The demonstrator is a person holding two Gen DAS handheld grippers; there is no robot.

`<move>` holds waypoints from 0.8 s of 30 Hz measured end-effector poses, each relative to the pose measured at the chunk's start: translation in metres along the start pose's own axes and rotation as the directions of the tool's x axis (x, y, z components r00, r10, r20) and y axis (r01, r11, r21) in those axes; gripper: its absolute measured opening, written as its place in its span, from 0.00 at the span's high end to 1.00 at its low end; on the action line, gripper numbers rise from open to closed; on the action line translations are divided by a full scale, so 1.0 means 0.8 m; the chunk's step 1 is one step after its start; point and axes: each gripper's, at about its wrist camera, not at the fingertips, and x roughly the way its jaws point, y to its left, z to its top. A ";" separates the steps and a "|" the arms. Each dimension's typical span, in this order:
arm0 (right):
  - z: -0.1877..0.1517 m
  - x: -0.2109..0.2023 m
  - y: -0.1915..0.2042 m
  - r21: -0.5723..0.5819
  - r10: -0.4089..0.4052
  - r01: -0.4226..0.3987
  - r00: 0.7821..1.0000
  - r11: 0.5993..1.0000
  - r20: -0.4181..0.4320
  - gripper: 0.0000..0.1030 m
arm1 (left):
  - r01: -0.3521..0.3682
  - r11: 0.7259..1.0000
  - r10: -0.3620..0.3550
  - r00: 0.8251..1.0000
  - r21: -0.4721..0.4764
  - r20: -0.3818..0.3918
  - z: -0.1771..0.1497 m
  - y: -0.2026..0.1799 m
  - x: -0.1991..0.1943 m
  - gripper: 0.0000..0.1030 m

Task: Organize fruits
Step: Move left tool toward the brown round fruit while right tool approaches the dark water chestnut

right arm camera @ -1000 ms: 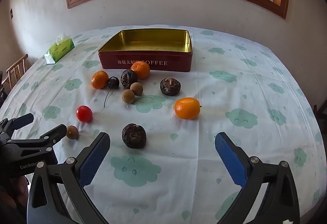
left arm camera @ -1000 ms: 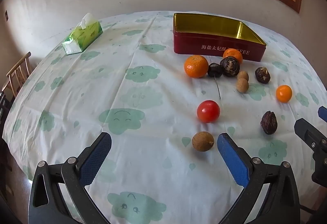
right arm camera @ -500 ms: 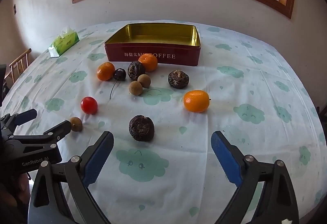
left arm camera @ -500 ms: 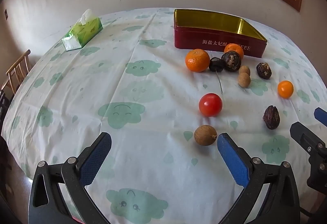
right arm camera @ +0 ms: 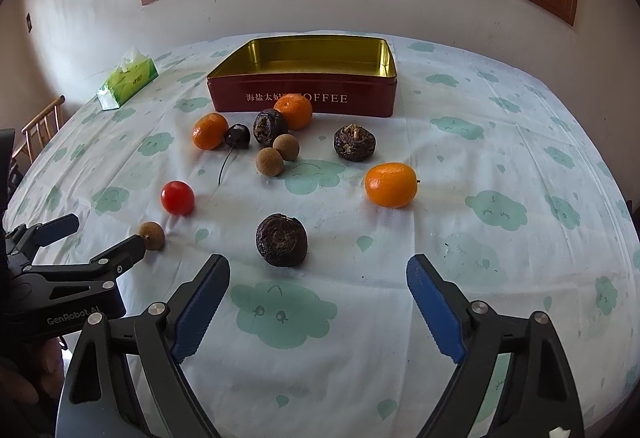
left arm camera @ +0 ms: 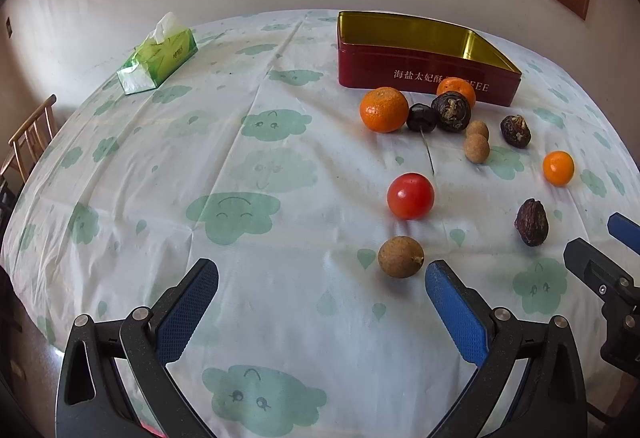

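Fruit loose on the desk (left arm camera: pixel 120 198), on a white cloth printed with green clouds, all in front of a red tin (right arm camera: pixel 304 104) with gold lining, which sits open with nothing in it.

Nearest the tin: two mandarins (right arm camera: pixel 209 131) (right arm camera: pixel 294 111), a dark cherry (right arm camera: pixel 237 136) with long stem, a wrinkled dark brown fruit (right arm camera: pixel 270 126), two tan longans (right arm camera: pixel 270 161) (right arm camera: pixel 286 147) touching each other. A second wrinkled fruit (right arm camera: pixel 355 143) lies to the right of that cluster. Further out: a smooth orange kumquat (right arm camera: pixel 391 185), a red cherry tomato (right arm camera: pixel 177 197), a third wrinkled dark fruit (right arm camera: pixel 282 240), and a lone longan (left arm camera: pixel 401 256).

Left claw (left arm camera: pixel 320 302): wide, holding nothing; lone longan just ahead of its right finger, not between the pads. From the right wrist view that finger's tip looks to be at the longan; touching or not, cannot tell.

Right claw (right arm camera: pixel 318 304): wide, holding nothing; third wrinkled fruit just ahead, toward its left finger.

Green tissue pack (left arm camera: pixel 158 56) far left, well apart from the fruit.

Against half a second ago: both claws sit closer to the fruit and lower. Fruit positions unchanged. The left claw's opening is as before; the right claw's blue pads stand a little closer together.
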 end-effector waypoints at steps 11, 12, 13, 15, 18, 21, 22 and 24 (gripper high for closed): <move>-0.004 0.004 0.002 -0.001 0.015 -0.015 1.000 1.000 -0.014 0.22 | 0.000 1.000 0.000 1.000 0.001 -0.007 0.002 0.000 0.001 0.05; -0.004 0.005 0.002 0.000 0.019 -0.019 1.000 1.000 -0.017 0.22 | 0.000 1.000 0.000 1.000 0.002 -0.009 0.001 -0.001 0.002 0.05; -0.004 0.005 0.001 0.002 0.020 -0.020 1.000 1.000 -0.020 0.22 | 0.000 1.000 0.000 1.000 0.003 -0.012 0.001 -0.001 0.002 0.06; -0.004 0.006 0.001 0.005 0.024 -0.024 0.999 1.000 -0.023 0.22 | 0.000 1.000 0.000 1.000 0.002 -0.015 0.000 -0.001 0.003 0.06; -0.004 0.006 0.001 0.004 0.023 -0.023 1.000 1.000 -0.022 0.22 | 0.004 1.000 -0.004 1.000 0.003 -0.016 0.000 0.000 0.003 0.06; -0.005 0.007 0.001 0.002 0.025 -0.025 0.999 1.000 -0.025 0.23 | 0.006 1.000 -0.006 1.000 0.003 -0.018 0.001 0.001 0.004 0.06; -0.005 0.007 0.001 0.002 0.026 -0.026 0.999 1.000 -0.026 0.23 | 0.007 1.000 -0.006 1.000 0.003 -0.019 0.001 0.001 0.004 0.06; -0.005 0.008 0.001 0.002 0.029 -0.029 0.999 1.000 -0.029 0.25 | 0.008 1.000 -0.008 1.000 0.002 -0.022 0.001 0.001 0.005 0.07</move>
